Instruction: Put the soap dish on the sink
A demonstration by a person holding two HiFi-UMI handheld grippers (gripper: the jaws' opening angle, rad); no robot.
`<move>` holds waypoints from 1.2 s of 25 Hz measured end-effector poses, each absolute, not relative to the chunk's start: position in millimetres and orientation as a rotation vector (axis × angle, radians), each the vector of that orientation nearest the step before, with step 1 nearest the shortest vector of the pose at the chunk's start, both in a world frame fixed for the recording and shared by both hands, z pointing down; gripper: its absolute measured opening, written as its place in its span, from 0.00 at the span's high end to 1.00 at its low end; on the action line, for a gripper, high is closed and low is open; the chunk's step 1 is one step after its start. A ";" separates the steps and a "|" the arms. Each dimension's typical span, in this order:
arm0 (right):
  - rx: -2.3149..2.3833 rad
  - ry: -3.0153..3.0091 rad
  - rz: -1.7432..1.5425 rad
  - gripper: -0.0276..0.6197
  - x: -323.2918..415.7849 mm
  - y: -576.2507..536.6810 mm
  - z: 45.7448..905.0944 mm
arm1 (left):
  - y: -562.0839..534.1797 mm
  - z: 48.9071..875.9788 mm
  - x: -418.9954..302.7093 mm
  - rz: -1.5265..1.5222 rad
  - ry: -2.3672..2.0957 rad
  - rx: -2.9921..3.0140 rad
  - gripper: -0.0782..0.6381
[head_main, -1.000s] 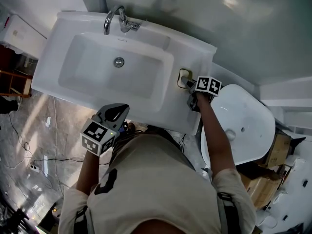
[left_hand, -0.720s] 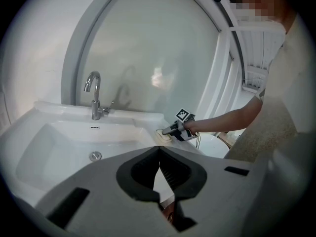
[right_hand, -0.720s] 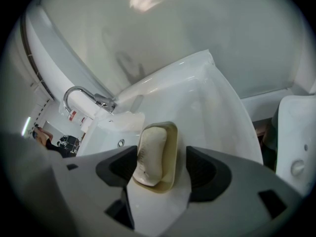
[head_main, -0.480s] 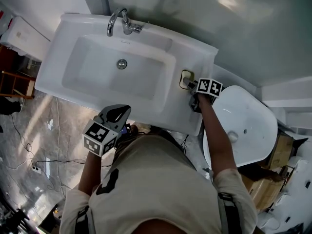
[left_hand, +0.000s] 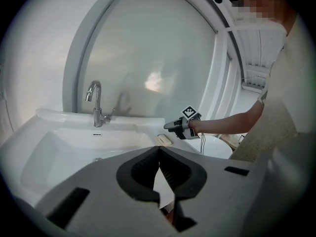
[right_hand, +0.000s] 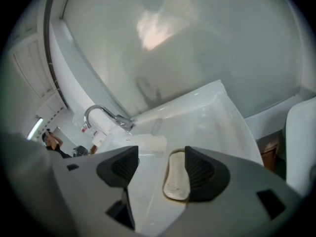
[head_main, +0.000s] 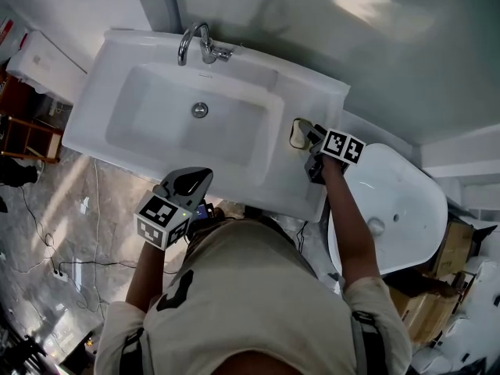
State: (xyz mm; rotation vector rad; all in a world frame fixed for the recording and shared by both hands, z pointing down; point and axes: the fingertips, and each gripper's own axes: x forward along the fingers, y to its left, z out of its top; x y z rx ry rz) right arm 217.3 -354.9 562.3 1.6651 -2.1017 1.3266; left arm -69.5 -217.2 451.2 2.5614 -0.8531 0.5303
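A small cream soap dish (head_main: 298, 133) lies flat on the right ledge of the white sink (head_main: 258, 178). My right gripper (head_main: 312, 137) hovers just over it, open; in the right gripper view the soap dish (right_hand: 177, 177) sits between the jaws, close to the right pad (right_hand: 201, 174), resting on the ledge. The left gripper (head_main: 191, 184) is held low at the sink's front edge, near the person's body, shut with nothing in it. From the left gripper view the dish (left_hand: 165, 139) and the right gripper (left_hand: 174, 127) show across the basin.
A chrome faucet (head_main: 195, 44) stands at the back of the basin, with the drain (head_main: 201, 109) in the middle. A white oval fixture (head_main: 394, 205) sits right of the sink, with cardboard boxes (head_main: 447, 248) beyond. A wooden shelf (head_main: 23, 135) is at the left, and cables lie on the floor.
The head view has drifted a little, so the sink sits lower in frame. Both grippers keep their places relative to the sink and dish.
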 end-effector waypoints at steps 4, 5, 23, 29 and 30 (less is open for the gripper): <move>1.616 -2.245 1.335 0.50 191.1 -356.5 527.1 | -219.1 445.5 -75.3 0.529 -0.876 2.563 0.87; 1.594 -2.279 1.338 0.50 183.8 -355.7 519.3 | -219.4 442.4 -76.4 0.524 -0.883 2.564 0.87; 1.029 -2.871 1.094 0.94 40.7 -284.4 387.4 | -228.5 401.1 -109.2 0.245 -1.101 2.686 0.87; 0.967 -2.959 1.124 0.94 20.6 -260.1 365.5 | -217.2 407.7 -115.5 0.252 -1.066 2.659 0.87; 0.971 -2.962 1.152 0.94 19.0 -257.0 364.0 | -215.6 407.9 -116.3 0.251 -1.059 2.657 0.87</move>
